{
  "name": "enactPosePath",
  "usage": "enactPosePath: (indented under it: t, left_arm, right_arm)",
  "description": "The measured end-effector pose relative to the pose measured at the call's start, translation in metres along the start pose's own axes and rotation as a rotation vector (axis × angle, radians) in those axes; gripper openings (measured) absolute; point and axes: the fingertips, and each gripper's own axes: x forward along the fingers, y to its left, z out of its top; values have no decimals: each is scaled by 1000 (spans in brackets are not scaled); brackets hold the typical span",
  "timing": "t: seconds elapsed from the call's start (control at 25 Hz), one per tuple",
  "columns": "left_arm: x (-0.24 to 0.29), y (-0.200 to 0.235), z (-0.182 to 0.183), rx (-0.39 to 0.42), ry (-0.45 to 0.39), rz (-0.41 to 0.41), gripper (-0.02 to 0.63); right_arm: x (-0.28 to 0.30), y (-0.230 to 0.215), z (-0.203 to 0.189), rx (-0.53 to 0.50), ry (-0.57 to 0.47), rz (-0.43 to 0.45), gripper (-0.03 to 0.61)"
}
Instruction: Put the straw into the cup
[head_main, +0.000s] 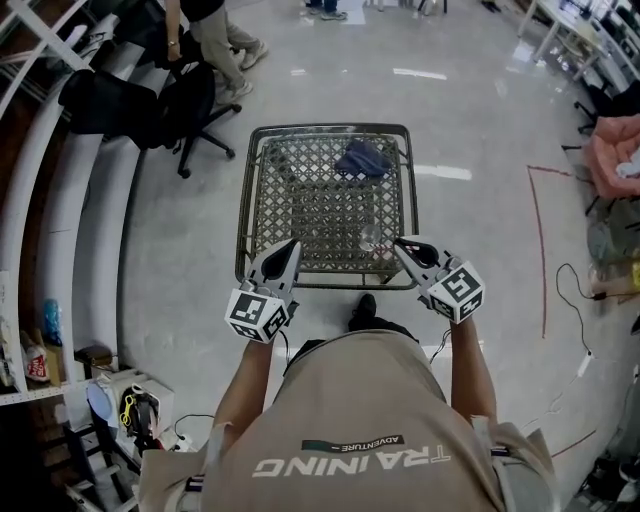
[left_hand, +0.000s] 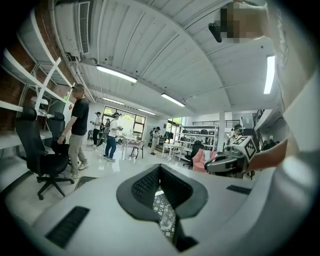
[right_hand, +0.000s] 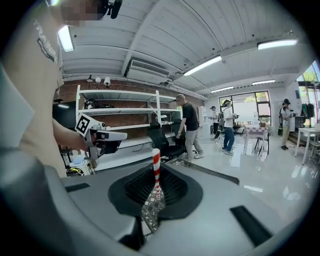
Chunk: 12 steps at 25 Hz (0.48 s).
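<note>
Two tools are hovering over the near edge of the lattice desk (head_main: 245, 200). Left tool (head_main: 291, 245), at the desk's 7 o'clock, is showing jaws narrowly apart, nothing between them. Right tool (head_main: 400, 243), at 5 o'clock, is clamping a red-and-white striped straw (right_hand: 156, 167), which is sticking up past the pads. Clear cup (head_main: 370, 238) is sitting on the desk between both tips, nearer the right one. Blue cloth (head_main: 362, 158) is lying at 12 o'clock.
</note>
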Motion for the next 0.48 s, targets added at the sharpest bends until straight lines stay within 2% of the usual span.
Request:
enactPosePath:
  t: [0.28,0.48]
  left_arm:
    - [35,12,6,-8,9,46,17]
    - [54,16,9,-14,10,60,17]
  right_arm:
    - [23,-26,-4,-31,38,80,35]
    - [37,-42,-17,-47,86,106,35]
